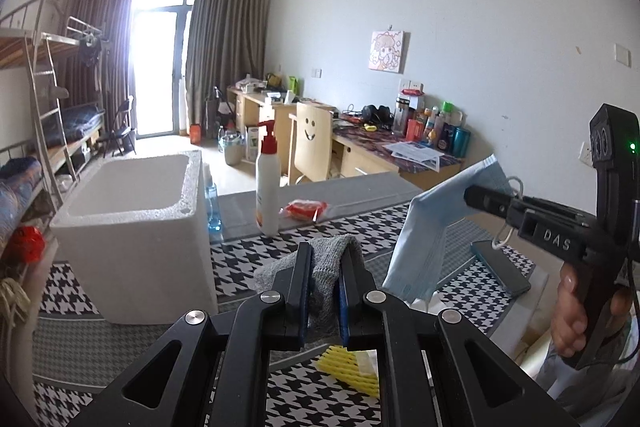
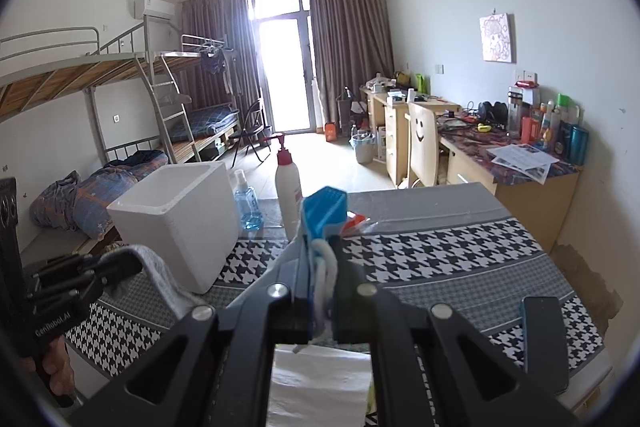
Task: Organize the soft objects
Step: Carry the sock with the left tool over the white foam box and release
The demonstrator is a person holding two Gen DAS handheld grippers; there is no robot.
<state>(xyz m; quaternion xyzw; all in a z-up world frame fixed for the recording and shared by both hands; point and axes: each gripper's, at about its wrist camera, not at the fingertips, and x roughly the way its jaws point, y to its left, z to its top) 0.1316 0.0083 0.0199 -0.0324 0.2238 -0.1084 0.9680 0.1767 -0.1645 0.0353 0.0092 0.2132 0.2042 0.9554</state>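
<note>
We hold our left gripper (image 1: 325,267) clamped tight, tilted slightly downward, with our right gripper (image 2: 318,267) just to its right, likewise clamped, our right hand (image 1: 580,311) wrapped around its handle.

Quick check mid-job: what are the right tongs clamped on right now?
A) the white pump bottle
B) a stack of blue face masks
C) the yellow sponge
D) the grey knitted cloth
B: the right tongs are shut on the blue face masks, white ear loops showing at the fingers, while the left tongs hold the grey knitted cloth.
</note>
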